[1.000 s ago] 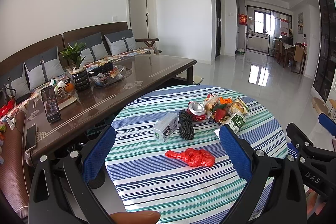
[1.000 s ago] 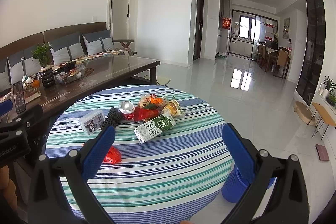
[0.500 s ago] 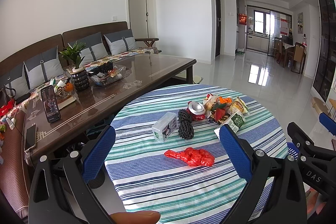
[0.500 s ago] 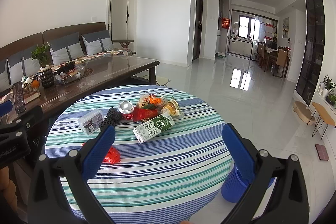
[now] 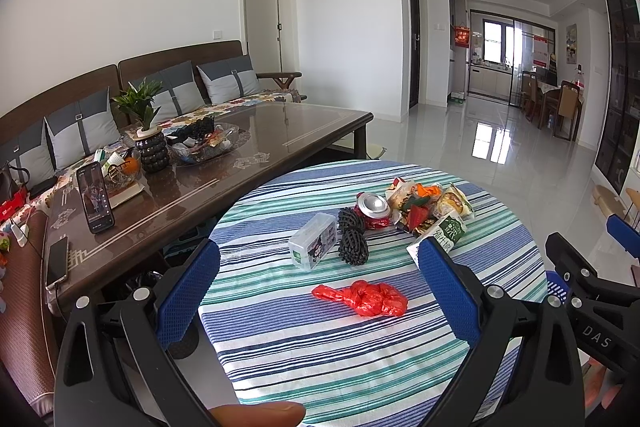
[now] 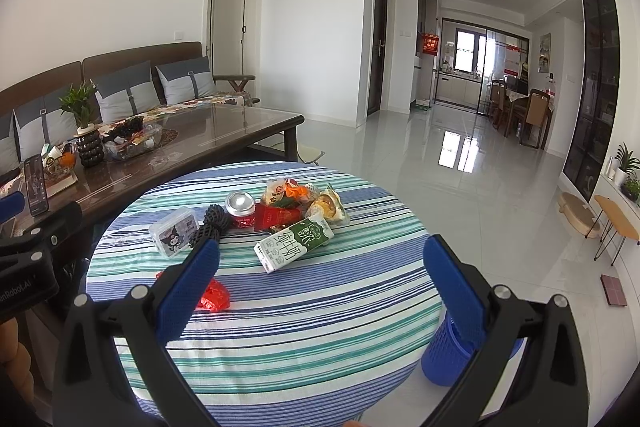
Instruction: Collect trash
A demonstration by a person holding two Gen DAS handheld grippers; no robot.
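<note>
Left wrist view shows both spread, empty grippers, left gripper and right gripper, above the tabletop, all trash uncollected, blue bin waiting.

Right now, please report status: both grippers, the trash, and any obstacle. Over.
Left gripper open, empty. Right gripper open, empty. Trash on striped table untouched: red bag nearest, milk carton behind. Blue bin beside table; path clear.

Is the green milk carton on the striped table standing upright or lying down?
Lying down. The green milk carton rests flat on its broad side on the striped tablecloth, printed face up, beside the snack wrappers.
</note>
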